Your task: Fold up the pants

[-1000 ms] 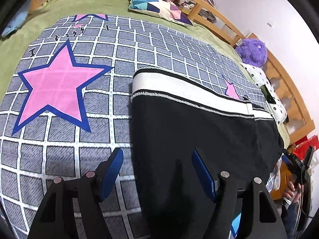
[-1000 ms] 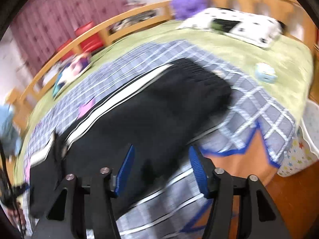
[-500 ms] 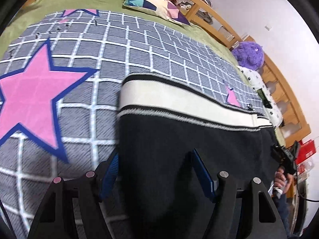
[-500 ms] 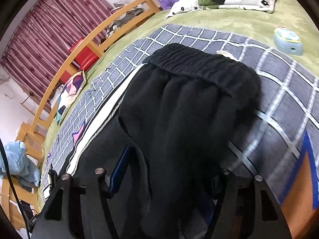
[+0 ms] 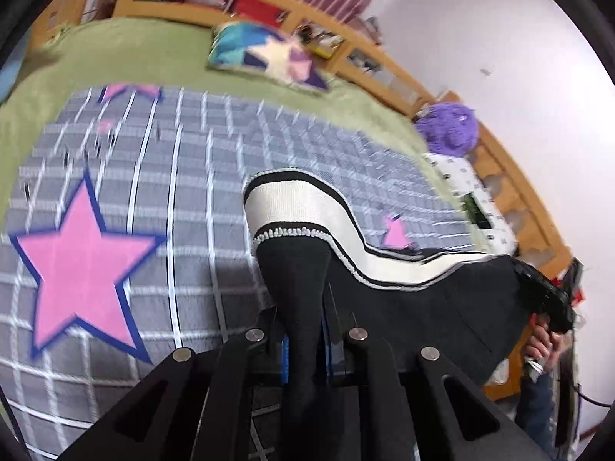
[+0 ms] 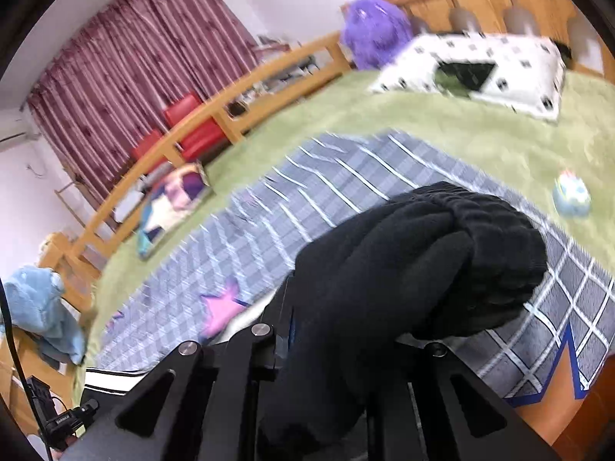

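The left gripper point(image 5: 305, 340) is clamped tight on the hem end of the black pants point(image 5: 415, 299), its jaws drawn nearly together with a pinch of dark cloth rising between them and the white side stripe point(image 5: 303, 207) curling up above the grey checked blanket point(image 5: 192, 176). The right gripper point(image 6: 342, 342) is likewise closed on the pants point(image 6: 415, 261), gripping the bunched elastic waistband, which bulges over its fingers near the blanket's point(image 6: 346, 184) front corner. The garment hangs between the two grippers along the bed's near edge, lifted clear of the pink star point(image 5: 80, 261).
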### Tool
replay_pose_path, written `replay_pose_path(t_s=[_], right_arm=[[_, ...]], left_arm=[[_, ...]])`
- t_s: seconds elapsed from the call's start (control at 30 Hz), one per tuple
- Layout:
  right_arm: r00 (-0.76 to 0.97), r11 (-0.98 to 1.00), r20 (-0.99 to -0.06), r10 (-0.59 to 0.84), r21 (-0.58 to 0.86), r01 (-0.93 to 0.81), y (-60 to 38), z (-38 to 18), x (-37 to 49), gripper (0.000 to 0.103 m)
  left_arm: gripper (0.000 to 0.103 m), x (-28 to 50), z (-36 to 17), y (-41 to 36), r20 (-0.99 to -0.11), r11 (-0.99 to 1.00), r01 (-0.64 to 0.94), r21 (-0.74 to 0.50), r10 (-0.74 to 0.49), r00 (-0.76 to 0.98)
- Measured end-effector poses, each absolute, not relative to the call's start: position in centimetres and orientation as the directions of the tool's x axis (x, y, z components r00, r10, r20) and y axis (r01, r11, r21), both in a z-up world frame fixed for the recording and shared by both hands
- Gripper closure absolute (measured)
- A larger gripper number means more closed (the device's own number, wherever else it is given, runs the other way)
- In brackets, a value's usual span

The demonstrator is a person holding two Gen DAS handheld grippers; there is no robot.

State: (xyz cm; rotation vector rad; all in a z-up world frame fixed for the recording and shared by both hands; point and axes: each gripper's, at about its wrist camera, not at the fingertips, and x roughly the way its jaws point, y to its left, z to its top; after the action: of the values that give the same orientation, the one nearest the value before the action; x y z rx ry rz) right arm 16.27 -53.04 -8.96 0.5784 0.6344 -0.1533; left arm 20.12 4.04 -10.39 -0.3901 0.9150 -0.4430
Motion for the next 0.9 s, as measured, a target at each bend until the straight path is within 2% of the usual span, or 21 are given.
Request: replay_pose_path(t_s=[0.17, 0.3, 0.4, 0.47, 0.53, 0.57, 0.63, 0.67, 0.8, 0.9], right_arm=[[0.852, 0.871, -0.511, 0.112, 0.463, 0.163, -47.4, -4.0, 17.6, 0.091], [0.848, 0.868, -0.488, 0.206, 0.491, 0.072, -43.7, -4.7, 20.5, 0.091], [0.782, 0.885, -0.575, 0.241, 0.460, 0.066, -41.8, -8.9, 23.1, 0.090], [0.682, 0.896, -0.691, 0.239, 0.427, 0.119, -41.1, -14.1, 25.2, 0.089], [0.591, 0.908, -0.788, 0.174, 0.361, 0.214, -41.8, -18.6, 25.9, 0.087], [0.588, 0.892, -0.779, 0.217, 0.403, 0.205, -42.5, -20.0, 25.5, 0.089], [0.603, 0.870, -0.745, 0.284, 0.465, 0.165, -43.6, -20.5, 24.3, 0.083], [0.594, 0.871, -0.748, 0.296, 0.467, 0.155, -43.9, -20.3, 23.9, 0.083], [0.581, 0.902, -0.776, 0.244, 0.402, 0.158, -43.7, -18.4, 21.8, 0.073], [0.617, 0.917, -0.762, 0.194, 0.364, 0.161, -43.3, -16.6, 19.7, 0.069]], left_arm=[[0.091, 19.9, -5.1, 9.1, -0.649, 0.904, 0.191, -0.383, -0.411, 0.640], [0.091, 21.4, -6.2, 14.0, -0.702, 0.933, 0.107, -0.342, -0.330, 0.631], [0.090, 23.2, -10.5, 16.2, -0.758, 0.941, 0.042, -0.337, -0.298, 0.580], [0.088, 24.3, -14.2, 17.1, -0.803, 0.944, -0.015, -0.330, -0.273, 0.529], [0.073, 25.2, -17.6, 18.1, -0.844, 0.954, -0.082, -0.290, -0.214, 0.492], [0.070, 25.2, -18.5, 18.4, -0.850, 0.951, -0.104, -0.291, -0.207, 0.485], [0.047, 25.1, -19.1, 19.0, -0.846, 0.943, -0.127, -0.308, -0.210, 0.490], [0.043, 25.0, -19.2, 19.1, -0.845, 0.944, -0.137, -0.302, -0.198, 0.496], [0.042, 23.3, -18.0, 19.1, -0.846, 0.957, -0.144, -0.252, -0.145, 0.514], [0.041, 20.8, -16.5, 18.1, -0.829, 0.964, -0.117, -0.239, -0.141, 0.541]])
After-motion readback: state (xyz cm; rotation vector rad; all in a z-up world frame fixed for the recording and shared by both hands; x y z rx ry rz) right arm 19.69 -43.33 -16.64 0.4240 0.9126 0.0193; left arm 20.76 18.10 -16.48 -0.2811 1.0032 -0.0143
